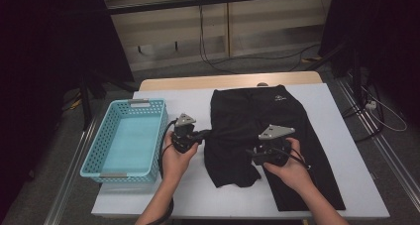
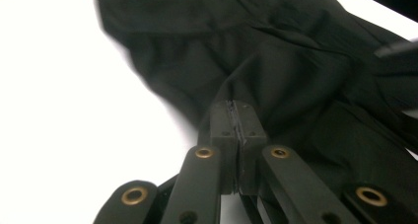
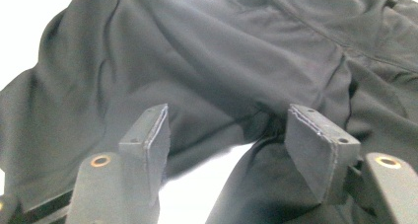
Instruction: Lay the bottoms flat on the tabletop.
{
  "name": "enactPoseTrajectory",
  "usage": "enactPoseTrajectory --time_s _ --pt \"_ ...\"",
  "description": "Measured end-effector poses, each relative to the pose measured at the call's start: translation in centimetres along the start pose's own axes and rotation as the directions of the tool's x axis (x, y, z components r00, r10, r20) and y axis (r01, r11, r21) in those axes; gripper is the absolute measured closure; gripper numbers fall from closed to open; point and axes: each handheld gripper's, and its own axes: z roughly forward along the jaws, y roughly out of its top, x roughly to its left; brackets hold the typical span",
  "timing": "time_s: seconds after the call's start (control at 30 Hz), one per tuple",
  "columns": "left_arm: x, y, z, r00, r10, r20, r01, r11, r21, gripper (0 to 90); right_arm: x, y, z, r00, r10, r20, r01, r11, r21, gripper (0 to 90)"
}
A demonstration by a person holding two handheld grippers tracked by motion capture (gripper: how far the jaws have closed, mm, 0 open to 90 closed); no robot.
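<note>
White tabletop [image 1: 346, 185] on a wooden table, set before a pale wall with dark curtains at either side and cables trailing on the grey floor. Black shorts [image 1: 257, 121] lie spread across the middle and right of the tabletop, waistband toward the far edge, legs toward the person. Turquoise basket [image 1: 148, 140], perforated and open-topped, stands on the left part of the tabletop, just beside the shorts' left edge. Left gripper [image 1: 204, 134], held in the person's left hand [image 1: 177, 158], points sideways at the left edge of the shorts; in the left gripper view its jaws are pressed together with a fold of the black fabric pinched between the pads [image 2: 237, 120], the cloth drawn up into a ridge from that pinch. Right gripper [image 1: 253, 153], held in the right hand [image 1: 292, 168], sits over the crotch area of the shorts; in the right gripper view its jaws stand well apart, the cloth [image 3: 222, 61] lying beyond and beneath them, nothing clamped.
</note>
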Motion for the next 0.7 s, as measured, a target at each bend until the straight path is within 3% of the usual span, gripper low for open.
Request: enactPoseTrajectory --time_s 0.07,0.13,0.23,0.33,0.43,0.47,0.53,0.7 --pt "0.3 -0.1 -0.1 1.0 -0.003 -0.009 0.003 1.0 -0.008 88.7 0.1 0.0 0.1 0.9998 0.007 -0.016 -0.007 1.0 0.006 37.8" --pt "0.4 -0.2 0.0 0.9996 0.02 -0.019 -0.02 0.9997 -0.011 88.3 0.2 -0.1 0.3 0.9992 0.021 -0.035 -0.021 1.0 0.01 42.6" --pt "0.1 -0.3 0.3 0.9996 0.027 -0.011 -0.027 0.9996 -0.003 87.8 0.7 -0.3 0.9 0.9978 0.035 -0.055 -0.034 0.999 0.026 46.2" --pt "-0.1 -0.3 0.4 0.9993 0.038 -0.002 -0.038 0.9992 0.009 87.7 1.7 -0.4 1.9 0.9969 0.033 -0.071 -0.028 0.997 0.075 50.9" --pt "-0.2 -0.4 0.4 0.9992 0.04 -0.004 -0.04 0.9992 0.011 87.2 2.1 -0.6 2.8 0.999 0.003 -0.043 0.002 0.993 0.117 67.3" --pt "-0.2 -0.5 0.4 0.9994 0.035 -0.002 -0.035 0.9993 0.01 87.1 1.9 -0.7 2.9 0.9984 0.011 -0.055 -0.005 0.994 0.105 77.3" --pt "-0.1 -0.6 0.5 0.9991 0.042 -0.004 -0.042 0.9989 0.021 87.1 1.7 -0.7 2.8 0.9979 0.024 -0.059 -0.018 0.995 0.096 88.2" --pt "0.1 -0.8 0.5 0.999 0.042 -0.013 -0.042 0.9989 0.019 86.1 0.4 -0.4 2.0 0.9985 0.041 -0.036 -0.039 0.997 0.063 88.7"
